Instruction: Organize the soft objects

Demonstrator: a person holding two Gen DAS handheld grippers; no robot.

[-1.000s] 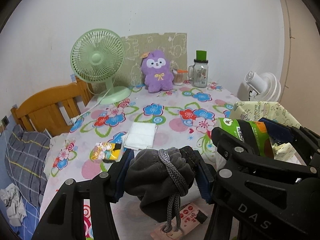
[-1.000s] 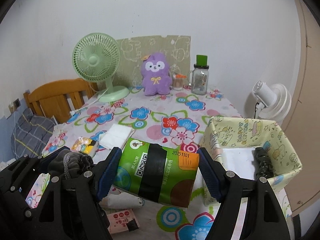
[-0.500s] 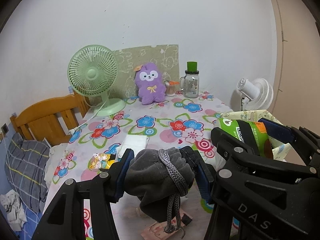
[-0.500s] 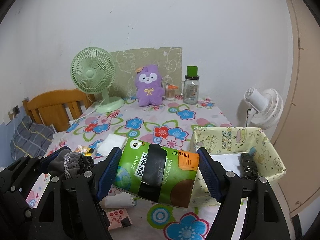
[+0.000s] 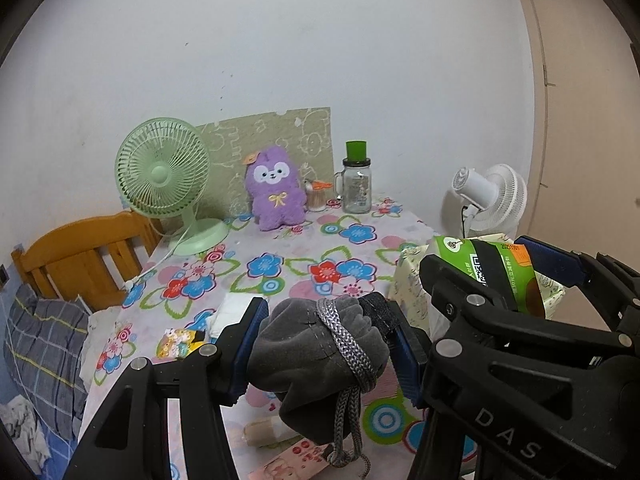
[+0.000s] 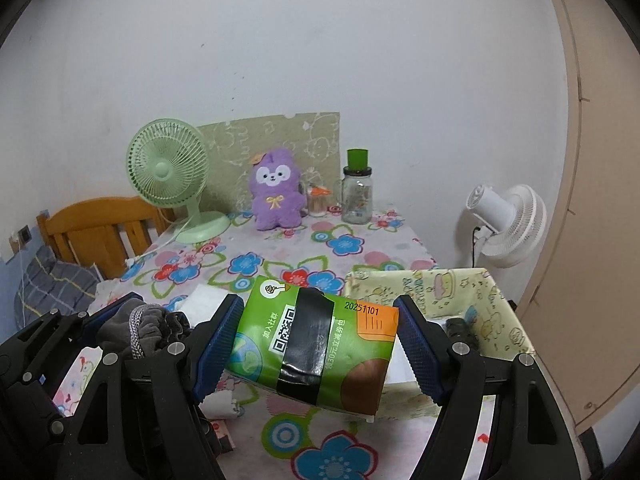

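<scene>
- Left tongs [image 5: 326,344]: pinching a grey fleece drawstring pouch [image 5: 320,356], held above the near edge of the flower-print counter [image 5: 280,264].
- Right tongs [image 6: 320,344]: pinching a green plastic tissue pack with black tape [image 6: 316,344], held clear of the counter, just left of the pale yellow fabric bin [image 6: 440,292].

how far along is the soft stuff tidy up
Done: a dark item already lies in the yellow box. In hand: the left gripper holds a grey pouch, the right gripper a green tissue pack. Left: white folded tissues and a yellow packet on the table.
</scene>
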